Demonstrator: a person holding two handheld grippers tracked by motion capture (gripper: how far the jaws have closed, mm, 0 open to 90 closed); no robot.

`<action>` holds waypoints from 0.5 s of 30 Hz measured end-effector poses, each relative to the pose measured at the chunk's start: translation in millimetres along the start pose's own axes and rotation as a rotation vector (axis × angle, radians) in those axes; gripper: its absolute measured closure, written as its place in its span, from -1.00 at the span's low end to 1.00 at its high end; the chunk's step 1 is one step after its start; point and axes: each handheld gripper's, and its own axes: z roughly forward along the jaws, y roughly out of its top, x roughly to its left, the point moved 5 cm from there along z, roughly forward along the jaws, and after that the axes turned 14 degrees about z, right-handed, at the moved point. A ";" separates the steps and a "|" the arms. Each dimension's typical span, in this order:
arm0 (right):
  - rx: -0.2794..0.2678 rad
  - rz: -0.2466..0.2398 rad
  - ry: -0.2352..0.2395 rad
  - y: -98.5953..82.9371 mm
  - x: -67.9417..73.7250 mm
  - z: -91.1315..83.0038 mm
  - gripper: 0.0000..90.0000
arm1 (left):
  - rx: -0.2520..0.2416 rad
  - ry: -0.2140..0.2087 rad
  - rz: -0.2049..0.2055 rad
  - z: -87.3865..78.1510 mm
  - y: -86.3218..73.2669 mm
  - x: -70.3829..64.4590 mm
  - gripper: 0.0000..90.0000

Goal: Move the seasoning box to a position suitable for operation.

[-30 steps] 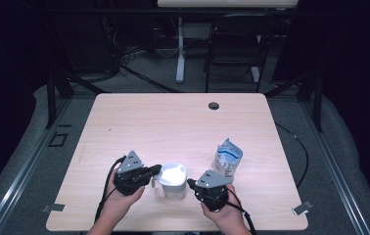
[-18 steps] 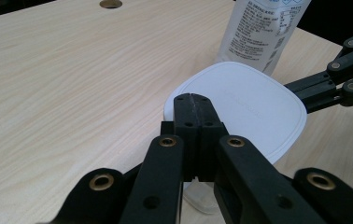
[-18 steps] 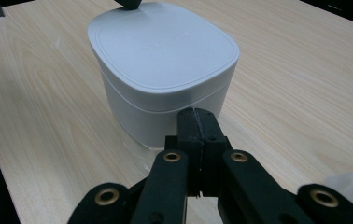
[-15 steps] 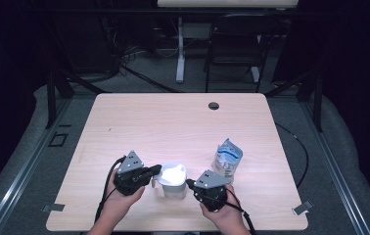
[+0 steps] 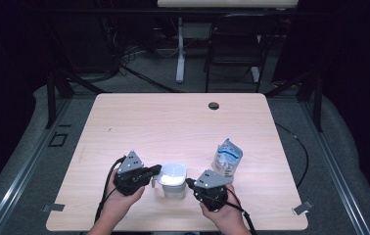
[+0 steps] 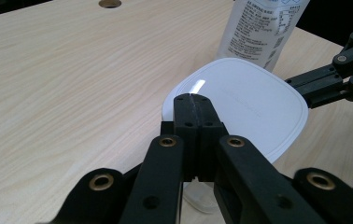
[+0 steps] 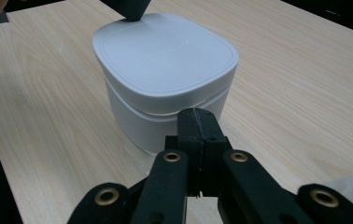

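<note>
Both tools hold where they were a second ago, the left tool (image 5: 156, 170) and right tool (image 5: 190, 182) pressed together, flanking the white lidded tub (image 5: 172, 179) near the worktop's (image 5: 173, 122) front edge, opening not begun; the pouch's (image 5: 227, 158) print is unreadable.

High view overhead; gripper views close, sharing white container (image 5: 173, 176).

container (image 7: 165, 88): smooth white plastic, slight sheen | table (image 5: 173, 122): pale matt wood grain | pouch (image 5: 227, 157): glossy printed film
</note>
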 end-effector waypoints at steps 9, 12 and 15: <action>0.005 -0.007 0.001 0.2 1.2 1.0 1.00 | 0.000 0.000 0.000 -0.1 -0.1 0.1 1.00; 0.001 -0.005 0.002 1.1 1.7 0.8 1.00 | -0.001 -0.001 -0.005 -0.2 -0.2 0.0 1.00; 0.001 -0.009 0.003 1.8 2.2 0.6 1.00 | 0.000 0.000 -0.001 -0.4 -0.3 0.4 1.00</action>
